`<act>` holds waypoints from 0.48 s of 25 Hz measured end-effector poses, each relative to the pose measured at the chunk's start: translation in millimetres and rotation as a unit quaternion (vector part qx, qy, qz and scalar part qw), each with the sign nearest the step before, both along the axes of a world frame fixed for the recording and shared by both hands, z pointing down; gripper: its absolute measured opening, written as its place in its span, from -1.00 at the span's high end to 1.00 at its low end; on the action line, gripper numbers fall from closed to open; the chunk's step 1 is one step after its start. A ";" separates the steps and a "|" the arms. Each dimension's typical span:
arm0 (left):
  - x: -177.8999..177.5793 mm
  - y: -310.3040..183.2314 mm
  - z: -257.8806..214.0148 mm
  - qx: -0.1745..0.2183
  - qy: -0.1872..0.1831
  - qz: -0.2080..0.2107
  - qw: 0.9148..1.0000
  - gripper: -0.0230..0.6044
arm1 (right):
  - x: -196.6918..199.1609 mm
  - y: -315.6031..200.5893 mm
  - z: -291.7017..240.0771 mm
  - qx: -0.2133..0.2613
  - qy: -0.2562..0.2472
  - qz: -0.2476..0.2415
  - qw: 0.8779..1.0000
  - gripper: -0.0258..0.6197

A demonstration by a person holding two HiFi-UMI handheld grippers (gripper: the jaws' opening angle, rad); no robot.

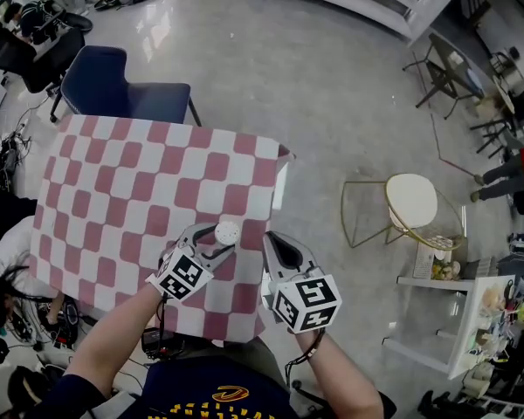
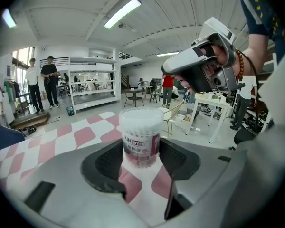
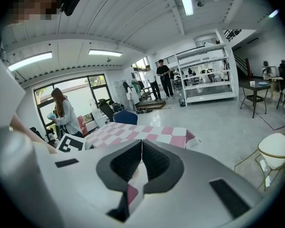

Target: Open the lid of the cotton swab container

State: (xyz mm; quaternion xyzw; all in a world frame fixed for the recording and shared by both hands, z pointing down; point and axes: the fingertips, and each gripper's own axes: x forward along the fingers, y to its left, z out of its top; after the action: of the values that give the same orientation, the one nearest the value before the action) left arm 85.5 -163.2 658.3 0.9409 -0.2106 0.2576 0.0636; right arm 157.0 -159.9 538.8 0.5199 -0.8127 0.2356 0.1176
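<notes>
The worktop (image 1: 113, 190), covered in a pink-and-white checked cloth, fills the middle of my head view, with a blue chair (image 1: 113, 81) at its far side. Both my grippers are over its near edge. My left gripper (image 1: 220, 239) is clamped on the cotton swab container (image 2: 141, 139), one pad pressing each side of the clear tub, which stands upright between them. I cannot tell whether its base touches the cloth. My right gripper (image 1: 273, 238) hangs just beside the left one, jaws pressed together with nothing between them, apart from the container. The white lid (image 2: 141, 115) sits closed on top.
</notes>
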 end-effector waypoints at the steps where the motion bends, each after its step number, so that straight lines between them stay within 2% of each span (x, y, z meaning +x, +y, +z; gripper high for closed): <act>1: -2.0 0.2 -4.9 0.002 0.003 -0.001 1.000 0.16 | -1.4 -0.1 -2.9 0.003 0.001 -0.004 1.000 0.89; 7: -17.4 9.9 -42.5 0.004 0.014 -0.001 1.000 0.16 | -2.5 0.1 -31.7 0.024 -0.003 -0.018 1.000 0.89; 12: -27.3 12.6 -77.9 0.020 0.013 0.005 1.000 0.16 | -19.0 -3.6 -63.9 0.054 -0.001 -0.064 0.996 0.88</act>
State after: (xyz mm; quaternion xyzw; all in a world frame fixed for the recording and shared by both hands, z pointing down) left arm 58.2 -150.7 580.4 0.9462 -0.2107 0.2412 0.0461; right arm 138.0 -163.5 474.9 0.4721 -0.8559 0.1840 0.1034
